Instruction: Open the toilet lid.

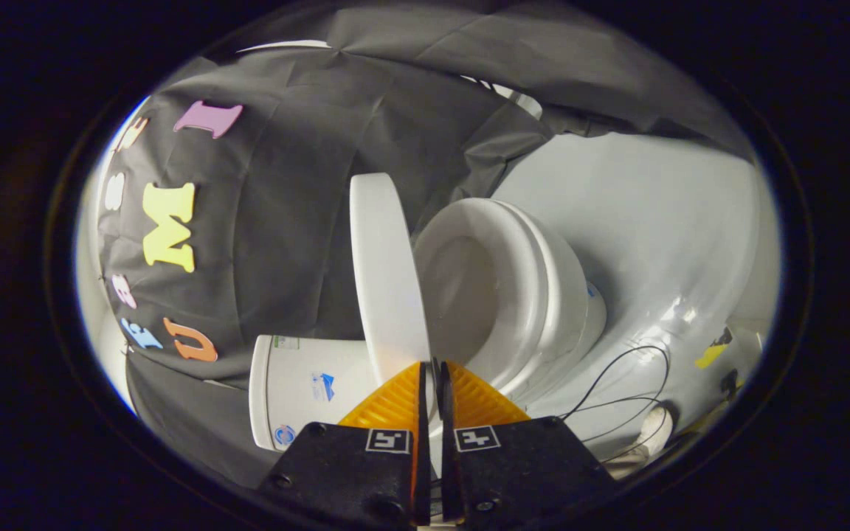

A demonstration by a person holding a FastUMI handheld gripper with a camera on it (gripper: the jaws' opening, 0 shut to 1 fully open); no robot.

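The view is rolled sideways. The white toilet lid (388, 273) stands lifted away from the seat (536, 280), and I see it nearly edge-on. The open bowl (469, 295) shows between lid and seat. My gripper (432, 363) is shut on the lid's rim, with the thin edge pinched between both fingers (395, 402). The white tank (299, 391) lies just beside the fingers, behind the lid.
Black cloth (307, 221) hangs close behind the lid and tank. Pale glossy floor (654, 243) spreads beyond the bowl. Thin black cables (620, 391) loop on it near the toilet's base, and a yellow mark (713, 355) lies farther off.
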